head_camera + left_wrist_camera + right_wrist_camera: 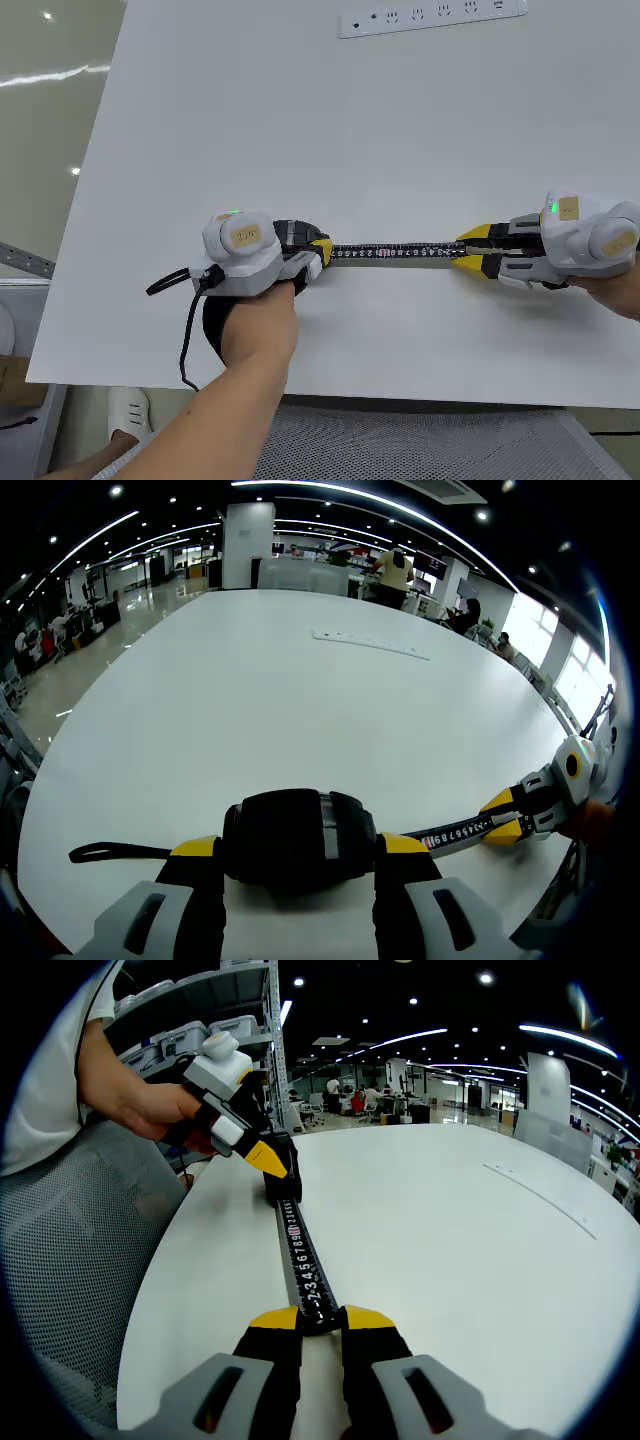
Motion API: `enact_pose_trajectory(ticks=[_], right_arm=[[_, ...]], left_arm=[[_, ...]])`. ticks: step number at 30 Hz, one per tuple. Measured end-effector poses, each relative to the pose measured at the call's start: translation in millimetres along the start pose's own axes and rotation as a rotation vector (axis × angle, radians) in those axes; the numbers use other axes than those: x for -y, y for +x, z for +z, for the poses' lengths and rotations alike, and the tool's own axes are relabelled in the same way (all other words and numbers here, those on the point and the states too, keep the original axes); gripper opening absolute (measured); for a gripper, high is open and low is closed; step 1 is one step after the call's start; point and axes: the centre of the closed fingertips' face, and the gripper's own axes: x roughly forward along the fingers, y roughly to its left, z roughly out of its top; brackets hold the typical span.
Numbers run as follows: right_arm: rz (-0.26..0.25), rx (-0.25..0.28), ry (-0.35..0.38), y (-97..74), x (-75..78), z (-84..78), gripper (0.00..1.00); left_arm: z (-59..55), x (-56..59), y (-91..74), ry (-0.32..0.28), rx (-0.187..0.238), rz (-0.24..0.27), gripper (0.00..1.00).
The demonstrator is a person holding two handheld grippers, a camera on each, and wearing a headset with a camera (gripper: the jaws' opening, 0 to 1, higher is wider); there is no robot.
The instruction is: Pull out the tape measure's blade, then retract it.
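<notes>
Grip of the left tool (312,258), lower left of centre in the head view, was pressed together on both sides of the black tape measure case (298,832), which sat on the white table (300,120). The right tool (320,1322), at the right edge of the head view, pinched the free end of the blade (395,251) between its yellow tips. The blade was drawn out and ran straight and low along the table between the two tools, its numbers facing up. A black strap (105,853) trailed from the case toward the left of the left gripper view. A white power strip (432,15) lay at the top edge of the head view, well apart from both tools.
</notes>
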Motion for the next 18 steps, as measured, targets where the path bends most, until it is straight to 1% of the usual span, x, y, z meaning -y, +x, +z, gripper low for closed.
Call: enact_pose_trajectory(ticks=[3,6,12,18], right_arm=[[0.003,0.015,0.012,2.3,-0.4,2.3,0.13],[0.004,0.012,0.011,5.6,-1.2,2.2,0.13],[0.023,0.048,0.024,15.2,-4.7,11.9,0.12],[0.039,0.059,0.017,25.9,-7.3,19.5,0.12]], left_arm=[[-0.1,0.2,0.1,-0.001,0.001,0.0,0.56],[-0.2,0.6,0.0,-0.001,-0.001,-0.001,0.56],[0.0,0.8,0.0,-0.006,-0.005,-0.005,0.56],[0.2,0.5,-0.1,-0.01,-0.008,-0.008,0.56]])
